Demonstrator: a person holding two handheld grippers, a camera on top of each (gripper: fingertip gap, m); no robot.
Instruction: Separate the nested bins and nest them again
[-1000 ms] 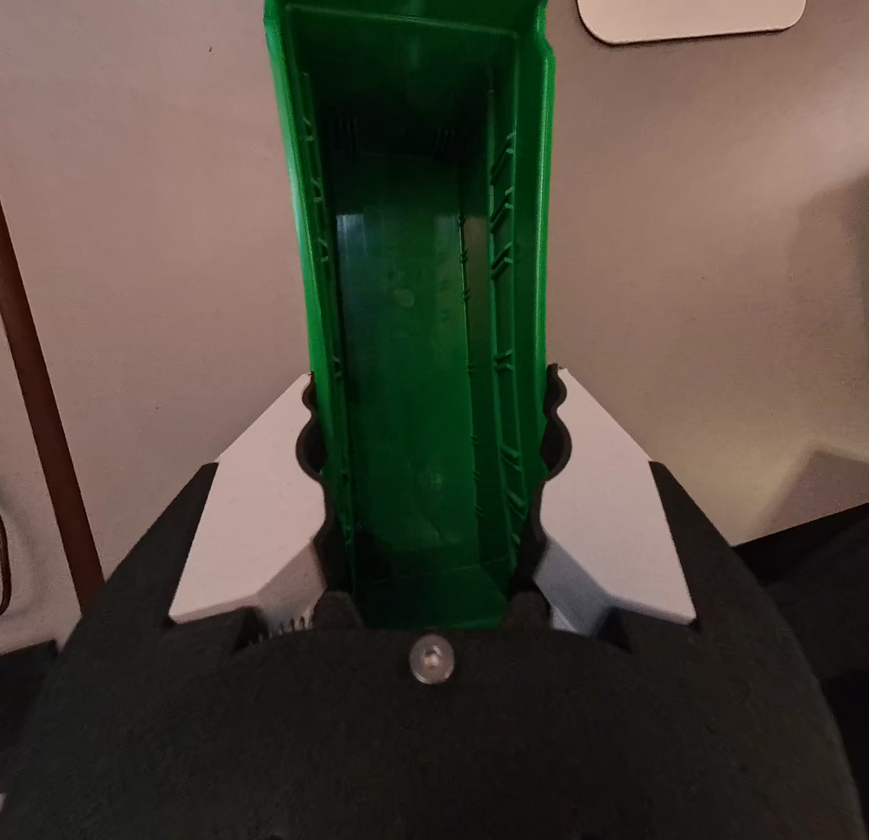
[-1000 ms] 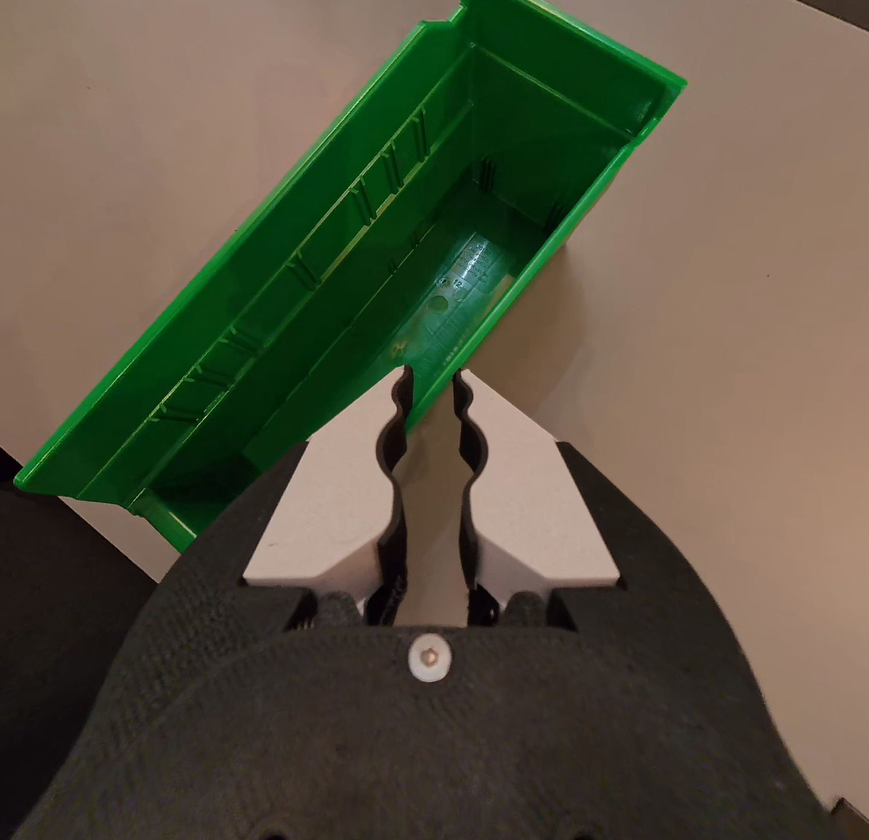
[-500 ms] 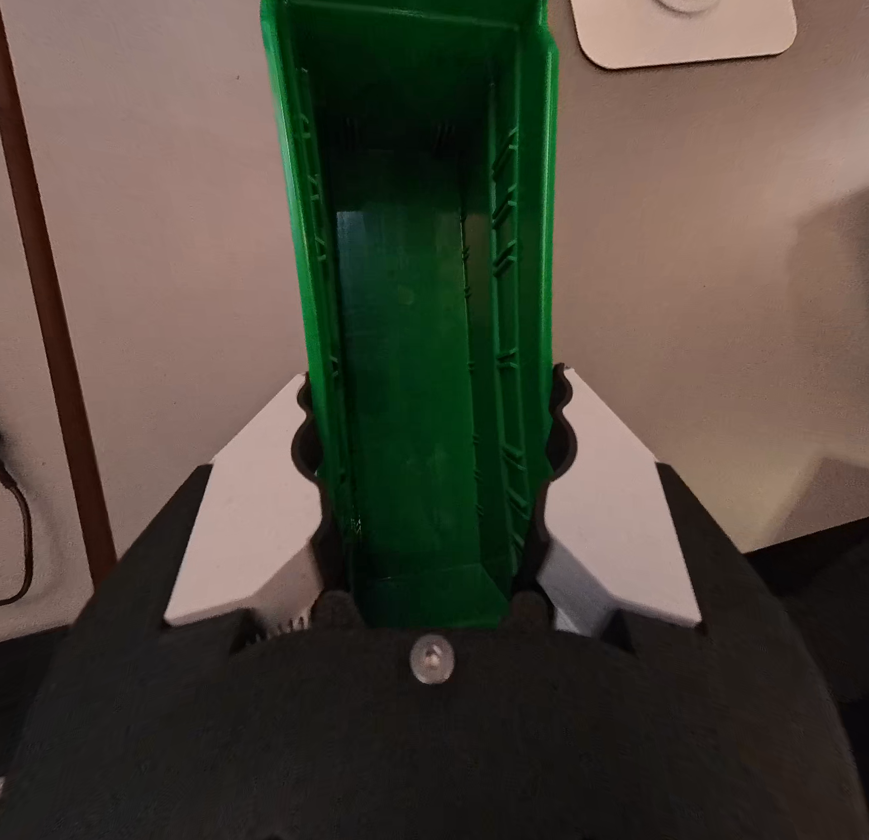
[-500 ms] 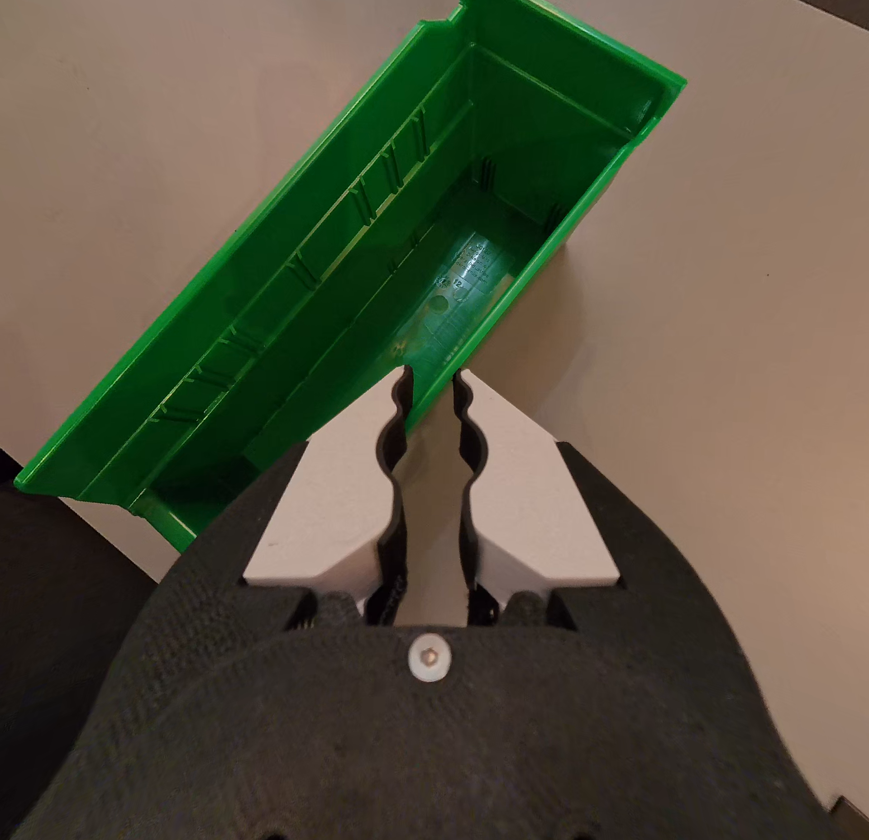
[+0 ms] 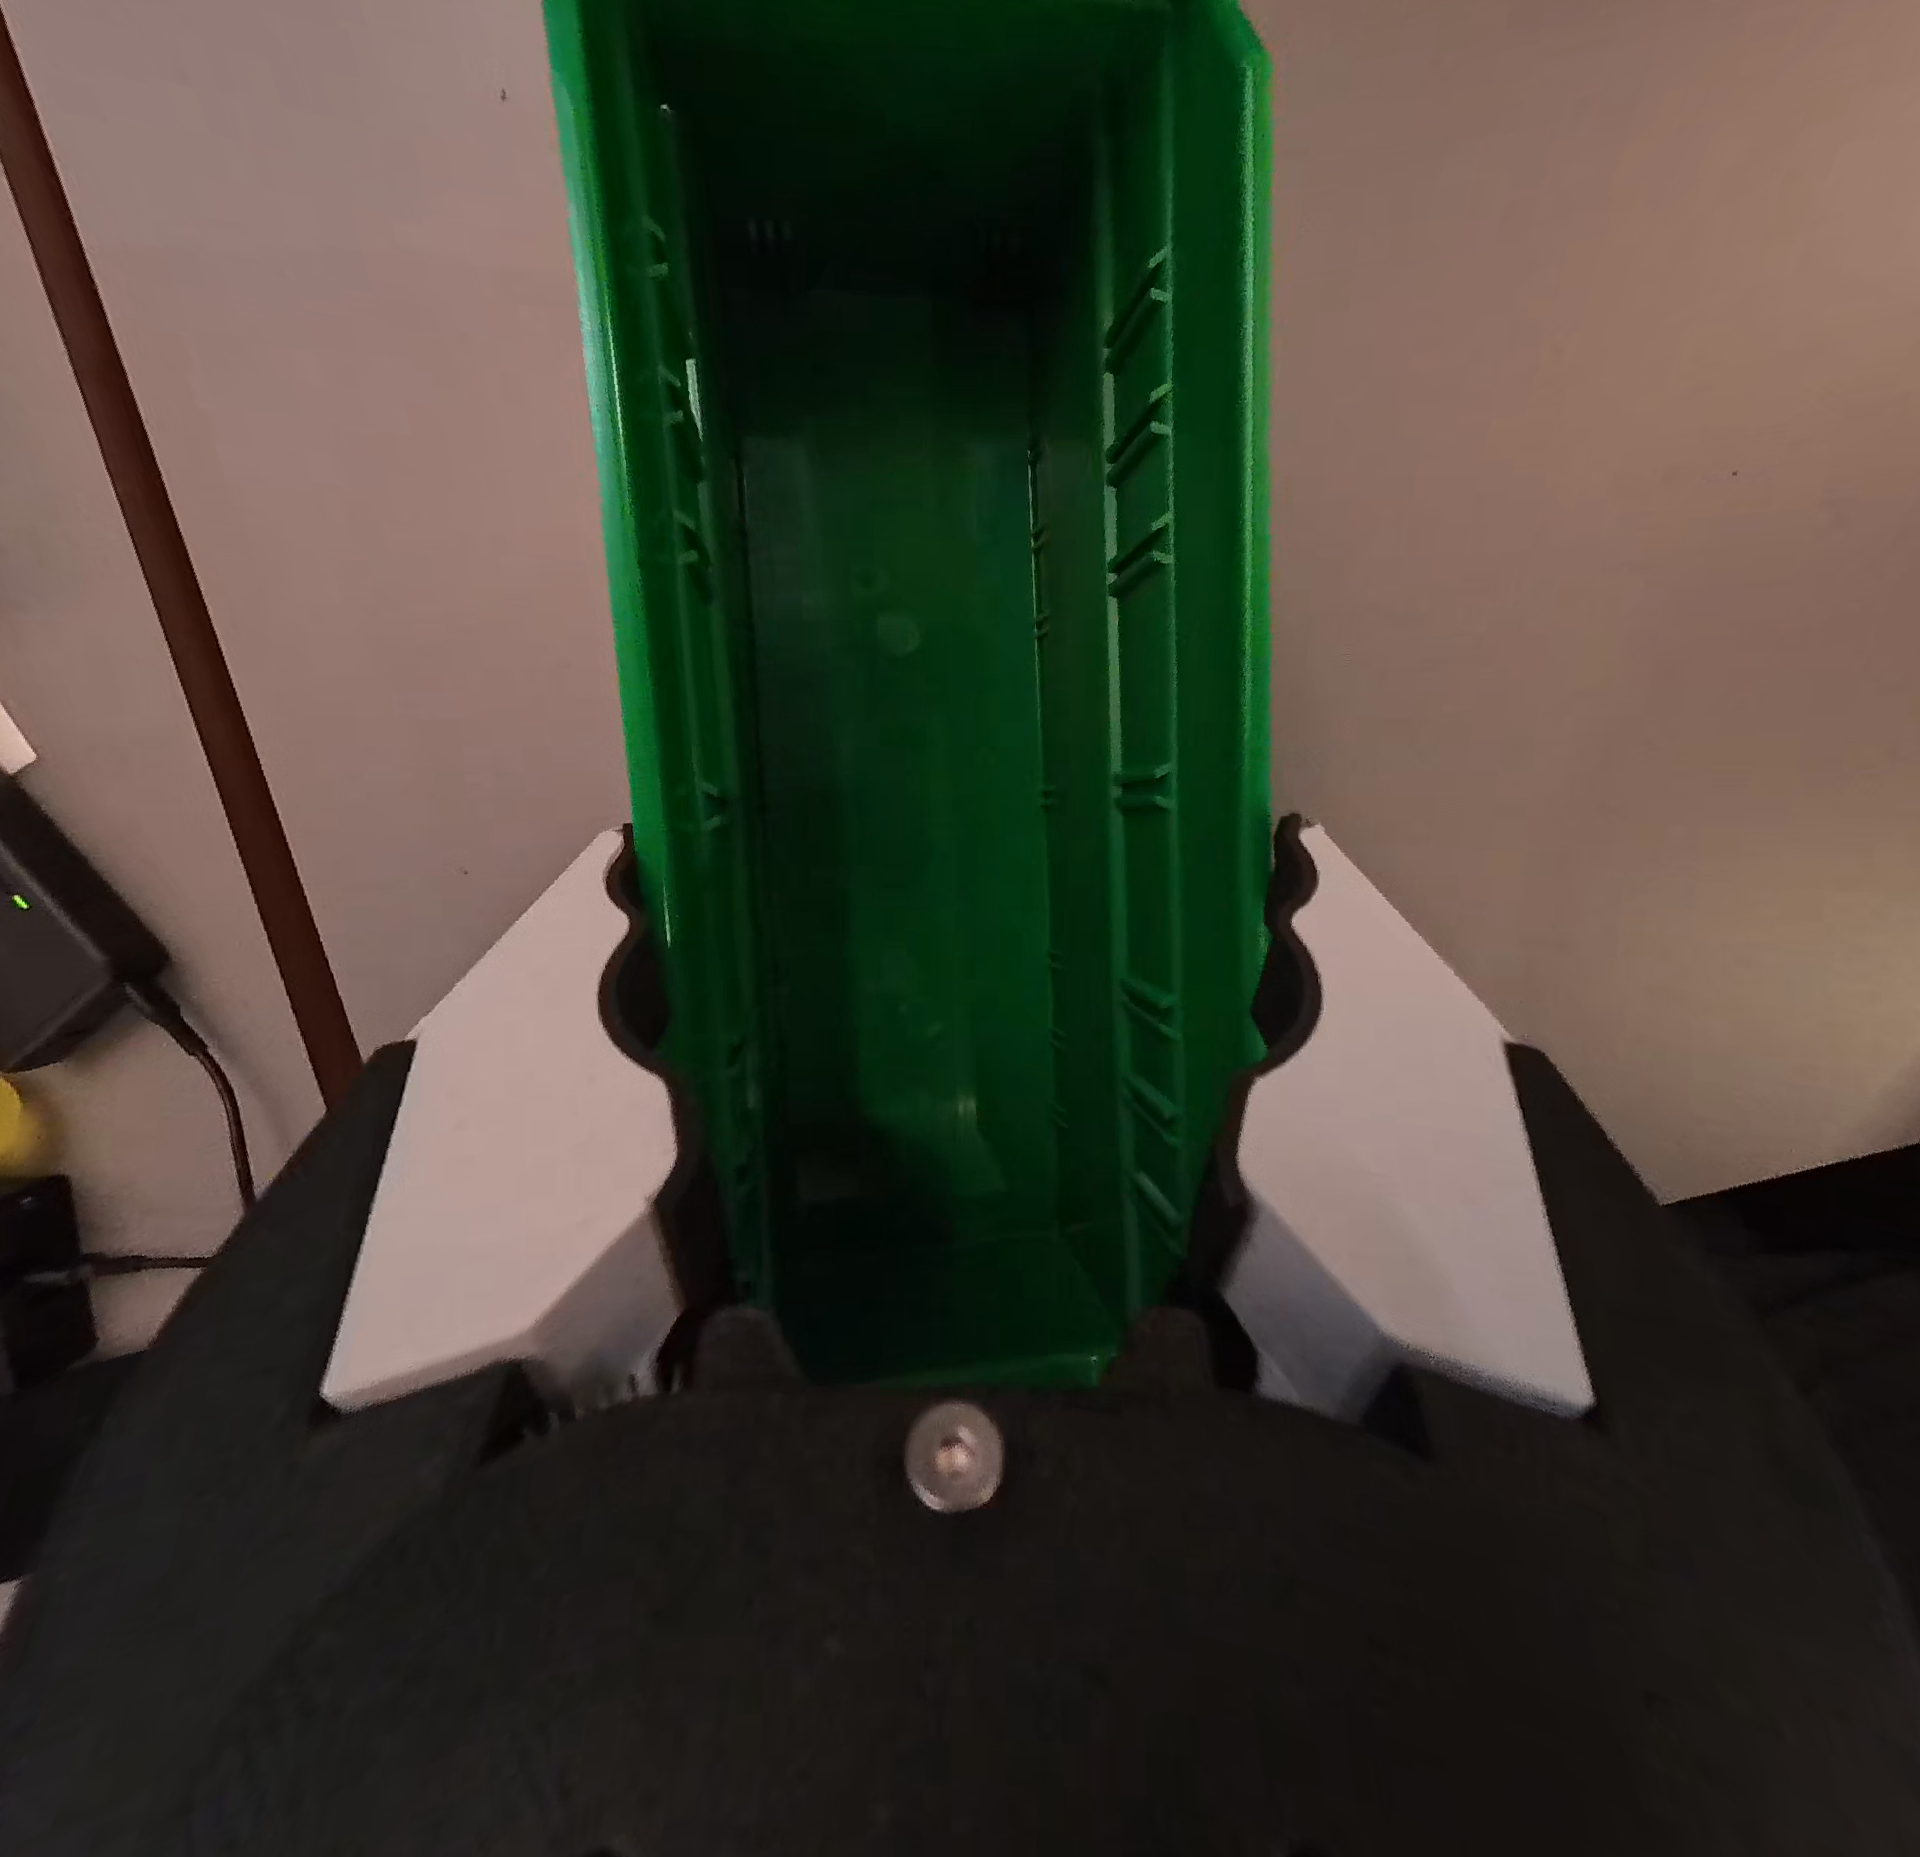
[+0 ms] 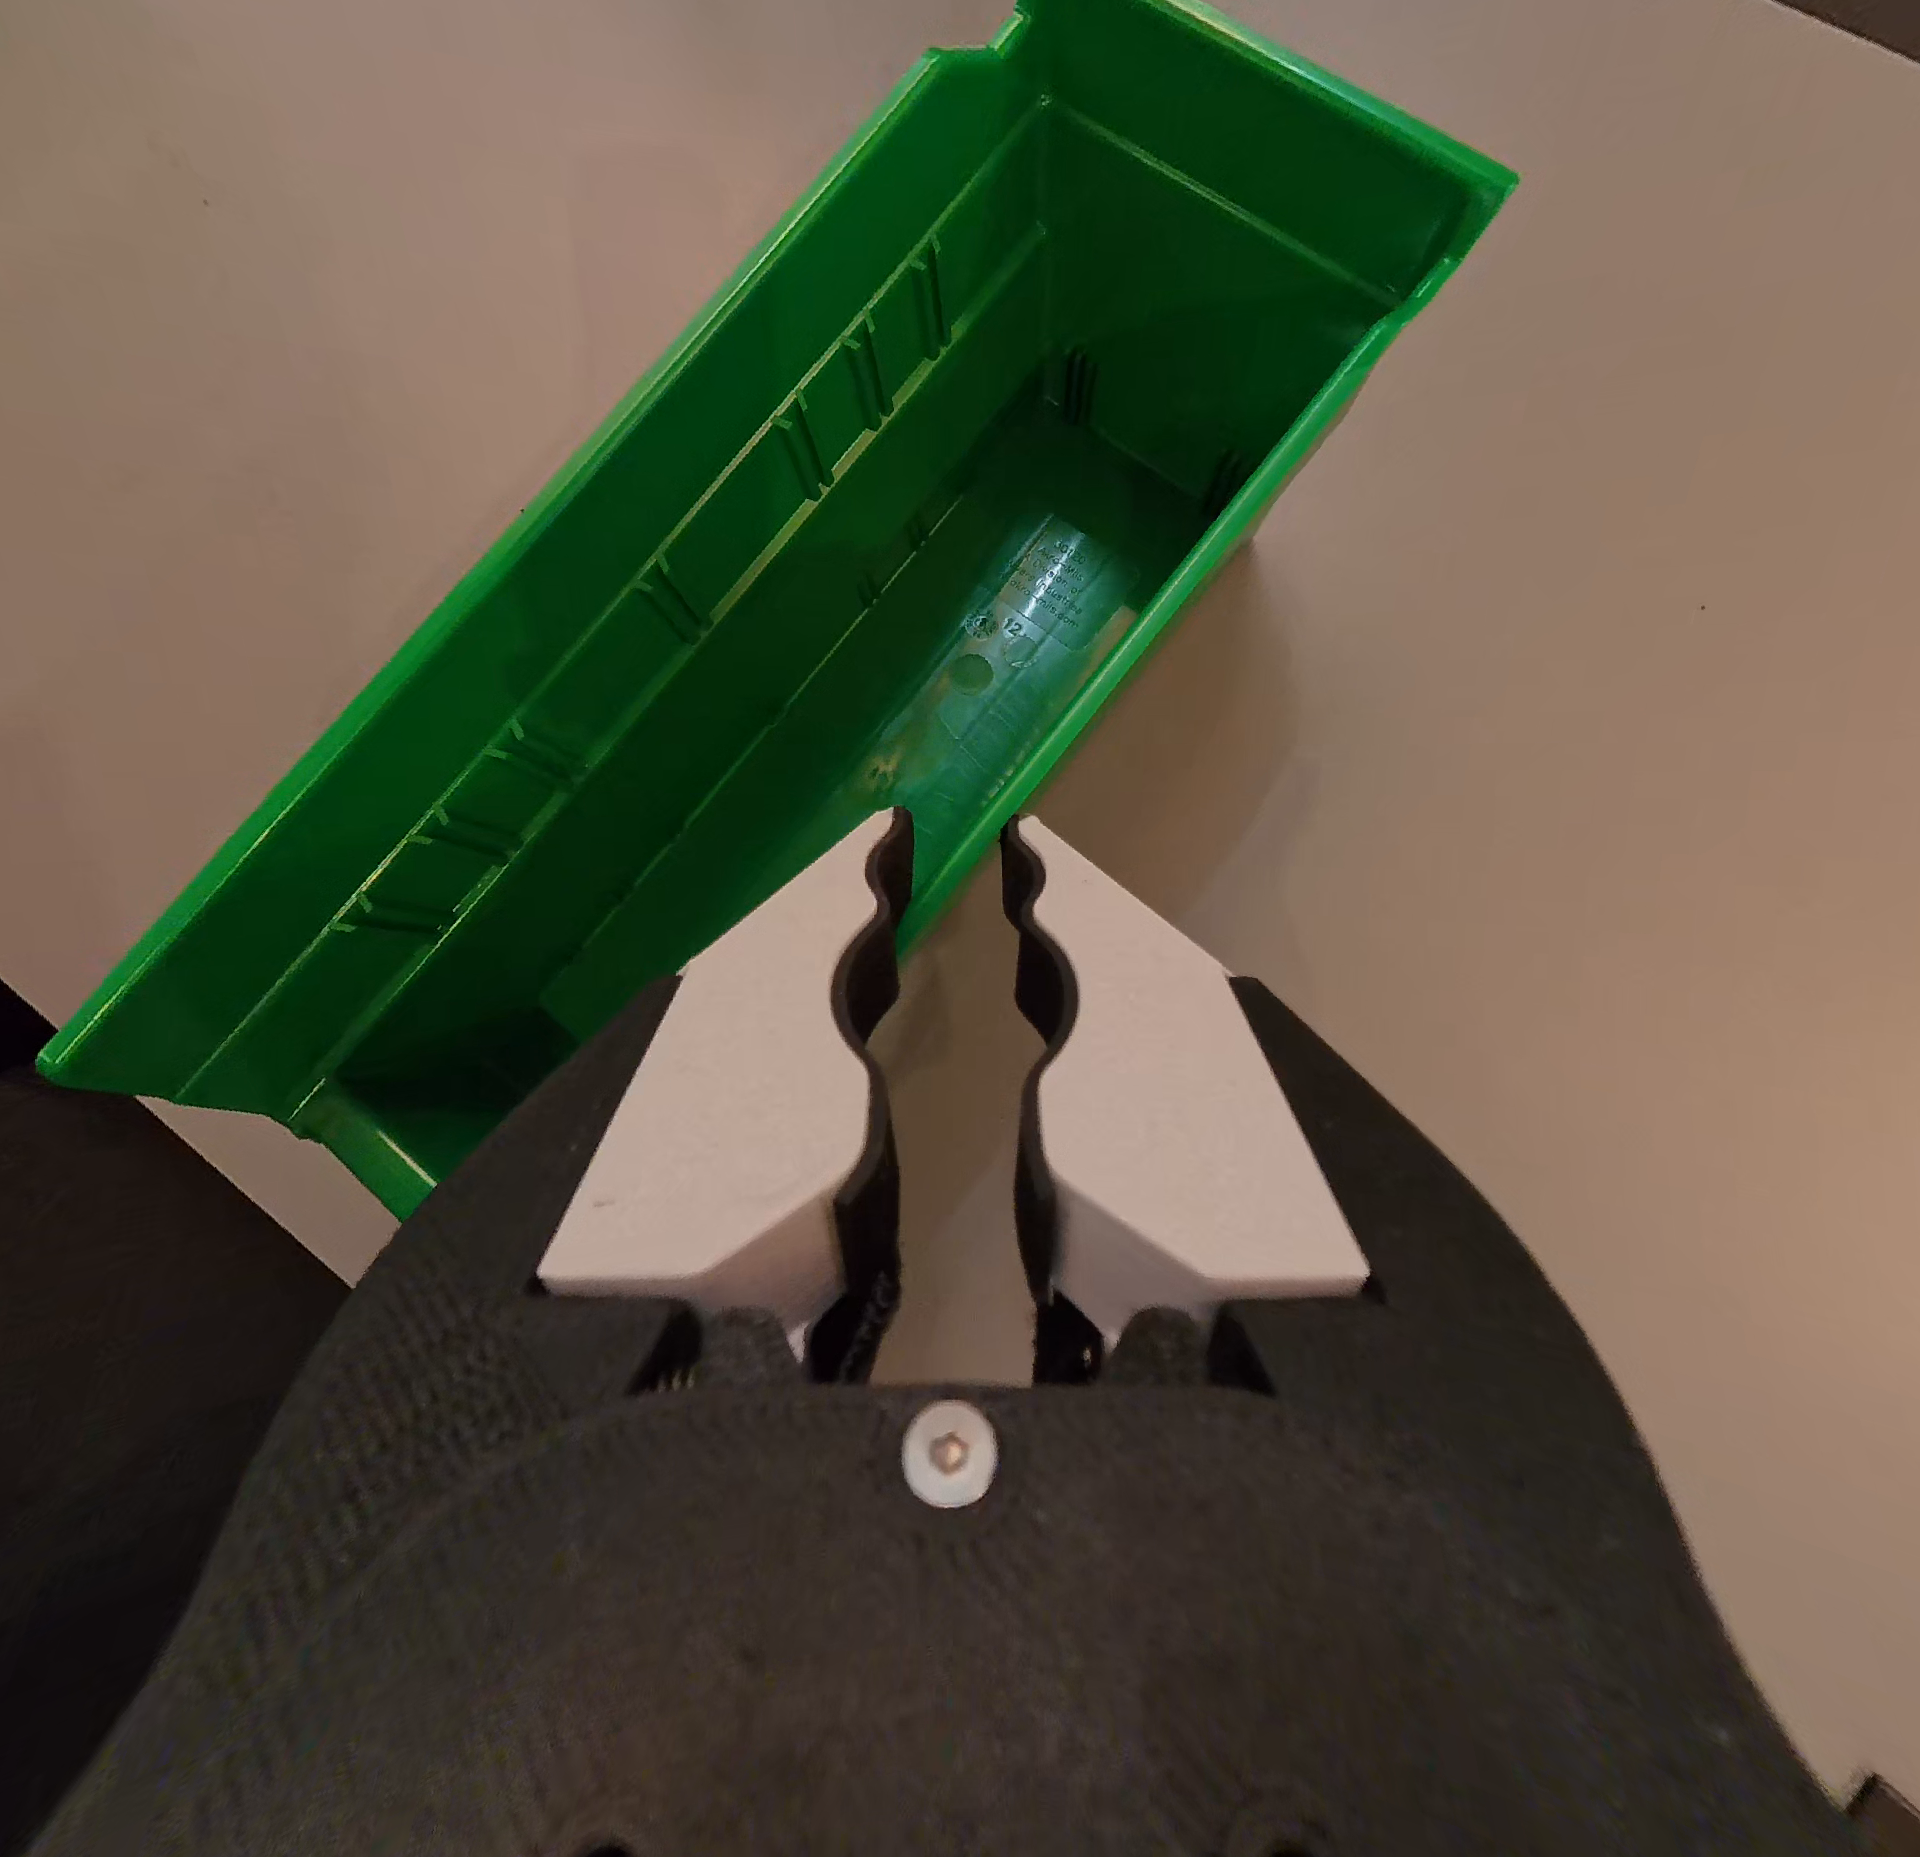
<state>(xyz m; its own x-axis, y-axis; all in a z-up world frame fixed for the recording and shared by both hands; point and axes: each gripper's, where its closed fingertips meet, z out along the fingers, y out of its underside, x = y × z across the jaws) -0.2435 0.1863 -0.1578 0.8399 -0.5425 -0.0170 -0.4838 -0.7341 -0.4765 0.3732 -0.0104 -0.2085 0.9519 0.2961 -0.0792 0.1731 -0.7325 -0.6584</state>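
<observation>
Bins of long green ribbed plastic are apart: one (image 5: 935,664) clamped widthwise in the left gripper (image 5: 956,934), aloft; the other (image 6: 790,602) lies on the beige table (image 6: 1558,768), its wall between the right gripper (image 6: 956,851)'s slightly parted fingers, perhaps ungripped. Misaligned nesting could jam.

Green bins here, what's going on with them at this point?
Two green bins are apart, not nested. The left gripper has its fingers on the outer side walls of one bin, holding it up in front of a wall with the open top facing the camera. The other bin lies on the table, empty. The right gripper hangs over that bin's near long wall, one finger over the inside and one outside, with a gap between them and no grip on it.
</observation>
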